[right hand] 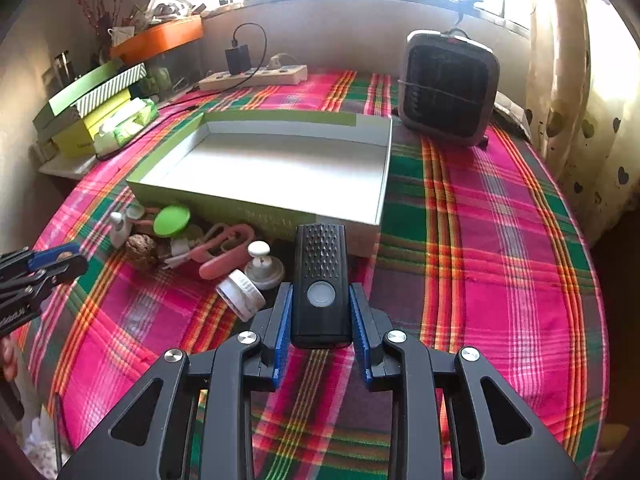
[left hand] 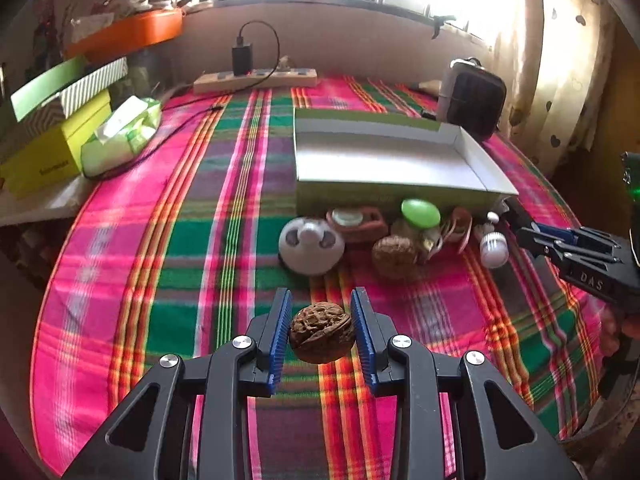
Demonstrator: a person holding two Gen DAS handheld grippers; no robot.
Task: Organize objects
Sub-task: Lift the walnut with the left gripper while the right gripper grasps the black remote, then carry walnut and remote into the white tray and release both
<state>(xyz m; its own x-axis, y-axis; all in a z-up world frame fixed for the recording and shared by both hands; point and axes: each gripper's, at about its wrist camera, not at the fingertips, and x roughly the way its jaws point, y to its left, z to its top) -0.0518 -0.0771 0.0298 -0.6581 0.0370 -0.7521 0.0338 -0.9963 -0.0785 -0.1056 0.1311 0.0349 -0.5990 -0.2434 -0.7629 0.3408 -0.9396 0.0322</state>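
Two grips: left gripper [left hand: 322, 328] jaws clamp a walnut [left hand: 322, 338]; right gripper [right hand: 320, 312] jaws clamp a black remote [right hand: 320, 284].

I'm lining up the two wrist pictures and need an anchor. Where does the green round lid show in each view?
Left wrist view: the green round lid sits right of centre, just in front of the shallow box's near wall, above the loose walnut.
Right wrist view: the green round lid is at left of centre, by the box's near left corner.
Shared landmark: the shallow box, empty in both.
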